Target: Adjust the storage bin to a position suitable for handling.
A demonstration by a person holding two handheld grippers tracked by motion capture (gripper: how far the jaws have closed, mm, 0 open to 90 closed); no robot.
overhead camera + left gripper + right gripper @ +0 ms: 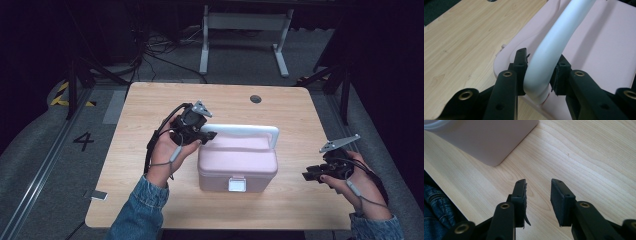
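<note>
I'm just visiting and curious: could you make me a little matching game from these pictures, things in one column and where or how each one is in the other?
Things:
1. left gripper
2. right gripper
3. pink box
4. white handle

States:
A. open, over bare table
B. raised above the lid
C. mid-table, latch facing the person
D. shut on the handle's corner

Pairs: 1-D, 2-A, 3-C, 4-B

Bright overhead light on the surface (150, 105); surroundings near black beyond its edges. Soft shadows. Mild glare on white handle (554, 40). Slightly soft high view; blurred nearest claw parts.
</note>
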